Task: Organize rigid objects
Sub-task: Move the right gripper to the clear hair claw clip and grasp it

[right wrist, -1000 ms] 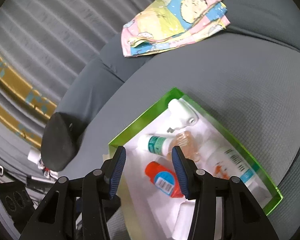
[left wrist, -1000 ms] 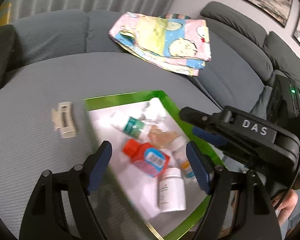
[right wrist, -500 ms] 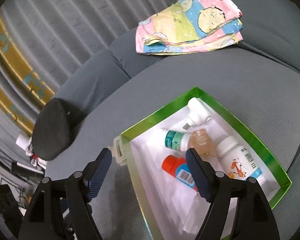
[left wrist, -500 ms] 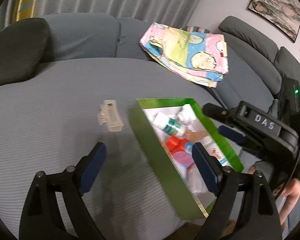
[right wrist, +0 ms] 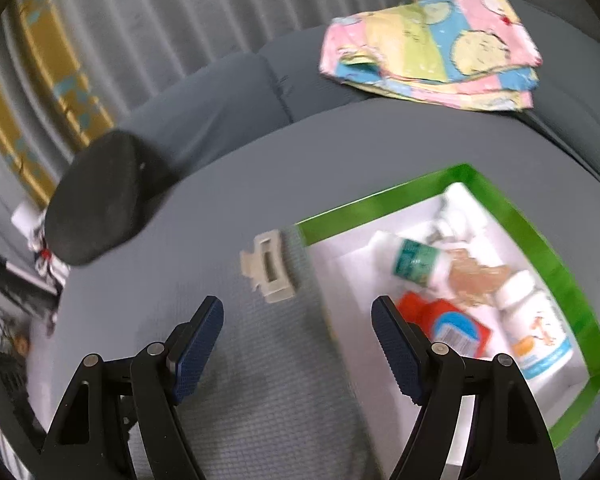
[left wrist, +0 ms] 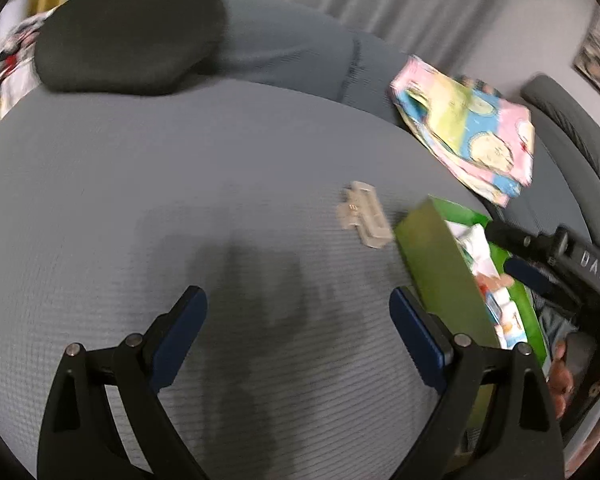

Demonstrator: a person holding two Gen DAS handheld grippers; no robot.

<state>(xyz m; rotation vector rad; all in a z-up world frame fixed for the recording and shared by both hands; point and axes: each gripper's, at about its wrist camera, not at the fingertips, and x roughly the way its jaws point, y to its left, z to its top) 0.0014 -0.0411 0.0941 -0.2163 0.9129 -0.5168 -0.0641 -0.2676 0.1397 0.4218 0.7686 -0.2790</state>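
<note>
A beige hair claw clip (left wrist: 364, 220) lies on the grey sofa seat, just left of a green box (left wrist: 440, 264). My left gripper (left wrist: 296, 296) hovers over bare seat, short of the clip and to its left. Its jaws are opening and nothing is between them. In the right wrist view the clip (right wrist: 270, 268) lies just ahead of my right gripper (right wrist: 298, 306), which is open and empty and straddles the near left wall of the box (right wrist: 380, 204). Inside the box lie a red bottle (right wrist: 448, 324), a green-labelled white bottle (right wrist: 412, 260) and a blue-labelled white bottle (right wrist: 536, 336).
A folded pastel cartoon cloth (left wrist: 468, 128) rests on the sofa back behind the box. A dark cushion (left wrist: 128, 36) sits at the far left of the seat. Curtains hang behind. A person's hand (left wrist: 560, 376) shows at the lower right edge.
Both grippers swung left, off the box contents. The left one now sits over bare seat, and the clip has come in front of the right one. Both pairs of jaws widened.
</note>
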